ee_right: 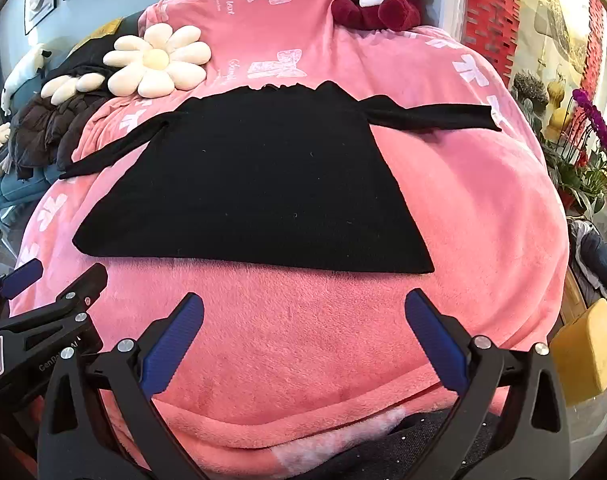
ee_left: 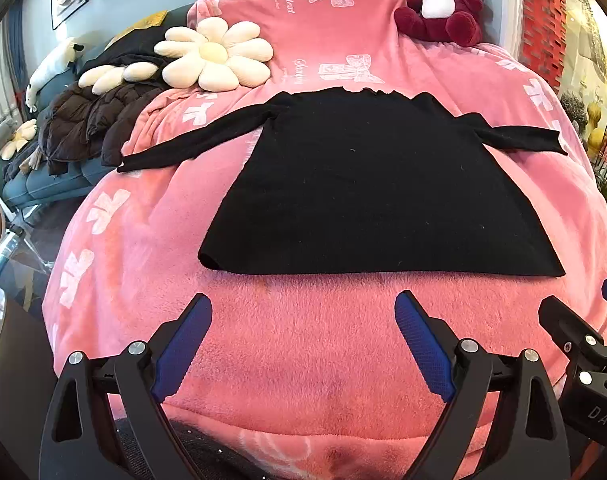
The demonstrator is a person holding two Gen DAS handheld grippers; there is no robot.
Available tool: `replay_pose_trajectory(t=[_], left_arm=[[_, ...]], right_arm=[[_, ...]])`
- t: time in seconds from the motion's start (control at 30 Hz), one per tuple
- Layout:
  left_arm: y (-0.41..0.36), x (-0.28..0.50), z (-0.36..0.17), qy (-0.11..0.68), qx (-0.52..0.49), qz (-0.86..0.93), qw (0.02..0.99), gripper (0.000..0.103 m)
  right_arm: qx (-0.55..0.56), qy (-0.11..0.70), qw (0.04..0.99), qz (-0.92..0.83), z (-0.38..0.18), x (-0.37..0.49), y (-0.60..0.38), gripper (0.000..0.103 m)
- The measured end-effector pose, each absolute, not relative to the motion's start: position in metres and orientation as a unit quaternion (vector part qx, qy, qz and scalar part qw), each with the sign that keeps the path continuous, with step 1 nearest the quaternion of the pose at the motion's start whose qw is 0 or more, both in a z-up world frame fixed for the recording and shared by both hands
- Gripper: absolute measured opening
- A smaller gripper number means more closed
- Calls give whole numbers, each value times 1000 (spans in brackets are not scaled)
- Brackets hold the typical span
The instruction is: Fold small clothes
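Note:
A small black long-sleeved garment (ee_left: 367, 184) lies flat on a pink fleece blanket (ee_left: 295, 340), hem toward me, both sleeves spread sideways. It also shows in the right wrist view (ee_right: 255, 188). My left gripper (ee_left: 303, 308) is open and empty, hovering just short of the hem, toward its left half. My right gripper (ee_right: 303, 304) is open and empty, just short of the hem's right half. The right gripper shows at the right edge of the left view (ee_left: 575, 320); the left gripper shows at the left edge of the right view (ee_right: 55, 276).
A white flower cushion (ee_left: 215, 56) and a dark red plush bear (ee_left: 443, 4) sit at the blanket's far end. Dark jackets (ee_left: 87, 120) lie on a blue sofa at left. Flowers (ee_right: 595, 128) and a yellow stool (ee_right: 587, 344) stand at right.

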State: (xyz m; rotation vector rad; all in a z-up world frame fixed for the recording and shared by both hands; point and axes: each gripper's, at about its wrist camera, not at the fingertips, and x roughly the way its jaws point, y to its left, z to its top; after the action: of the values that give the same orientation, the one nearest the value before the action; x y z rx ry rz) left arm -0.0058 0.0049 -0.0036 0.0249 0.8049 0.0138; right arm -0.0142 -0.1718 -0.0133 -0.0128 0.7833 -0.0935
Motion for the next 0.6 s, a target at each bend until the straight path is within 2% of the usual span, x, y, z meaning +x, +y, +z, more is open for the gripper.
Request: replay_pose_trajectory(t=[0.6], left_arm=[[8,-6,-7,396,10,8,918,90]], right_arm=[[-12,382,923,-47,-12,-14,-172,98]])
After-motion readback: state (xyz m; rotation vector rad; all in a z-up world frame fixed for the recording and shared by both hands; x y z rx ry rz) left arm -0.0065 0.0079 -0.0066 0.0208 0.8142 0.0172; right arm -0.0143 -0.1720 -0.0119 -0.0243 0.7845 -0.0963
